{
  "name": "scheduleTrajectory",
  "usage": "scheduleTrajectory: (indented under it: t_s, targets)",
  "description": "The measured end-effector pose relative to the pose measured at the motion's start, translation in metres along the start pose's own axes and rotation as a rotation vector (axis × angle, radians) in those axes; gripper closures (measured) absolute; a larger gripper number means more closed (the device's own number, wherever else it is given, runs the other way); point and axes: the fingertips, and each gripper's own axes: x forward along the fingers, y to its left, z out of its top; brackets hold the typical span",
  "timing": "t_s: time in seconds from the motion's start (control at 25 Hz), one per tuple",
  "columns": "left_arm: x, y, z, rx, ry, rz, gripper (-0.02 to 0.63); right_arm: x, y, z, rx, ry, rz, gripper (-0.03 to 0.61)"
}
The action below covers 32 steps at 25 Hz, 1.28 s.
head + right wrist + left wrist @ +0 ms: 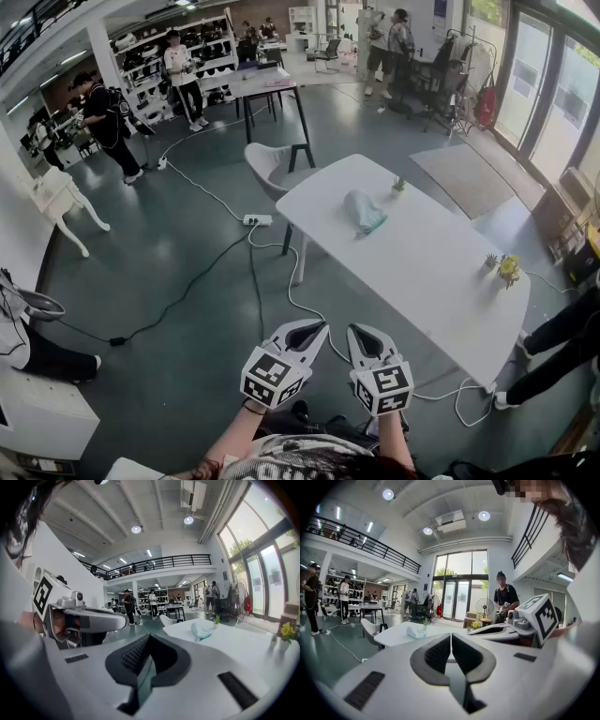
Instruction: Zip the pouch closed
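**A:** Where is the pouch?

**B:** The pale blue-green soft pouch lies on the long white desk, toward the desk's far end. A tiny green potted plant stands just beside it, closer to the desk's far edge.

**A:** Is its zip done up?

**B:** I can't tell. It is too small in every view.

**A:** And the tongs?

**B:** Neither is at the desk. The left tongs and the right tongs hang side by side over the dark grey floor. They are off the desk's near long side and well apart from the pouch. Both point toward the desk, tipped slightly down.

**A:** Are they gripping anything?

**B:** No. In the left gripper view the left tongs' ribbed black pads meet along a thin line, with nothing between them. The right gripper view shows the right tongs' pads pressed together the same way, also empty.

**A:** What else is on the desk?

**B:** At its near end, a small pot of yellow flowers with a little green succulent just beside it.

**A:** And around the desk?

**B:** A white moulded chair stands at the desk's far left corner. A white power strip lies on the floor near that corner. A white cable trails from it along the desk's left side.
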Motion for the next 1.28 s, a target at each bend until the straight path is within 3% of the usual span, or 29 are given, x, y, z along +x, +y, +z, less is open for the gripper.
scheduleTrajectory:
  t_s: [0.2,0.44,0.56,0.68,0.84,1.28]
  targets:
    - [-0.003,-0.005,0.000,0.010,0.002,-0.036,0.595,-0.003,0.011,-0.002,0.006,-0.005,-0.009,0.583]
    - [-0.012,0.011,-0.001,-0.009,-0.009,-0.044,0.595,0.013,0.023,0.003,0.023,-0.012,0.001,0.580]
    - [-0.006,0.032,-0.001,0.021,-0.016,-0.070,0.595,0.029,0.018,0.008,-0.012,-0.006,-0.014,0.580]
    - [0.005,0.048,-0.004,0.025,0.000,-0.080,0.595,0.037,0.001,0.011,-0.034,-0.001,-0.057,0.580]
    - [0.018,0.059,-0.010,-0.007,0.023,-0.082,0.595,0.047,-0.022,0.010,0.016,0.012,-0.095,0.580]
    - [0.105,0.099,-0.016,-0.022,0.076,-0.053,0.595,0.113,-0.102,0.003,0.046,0.032,-0.063,0.580]
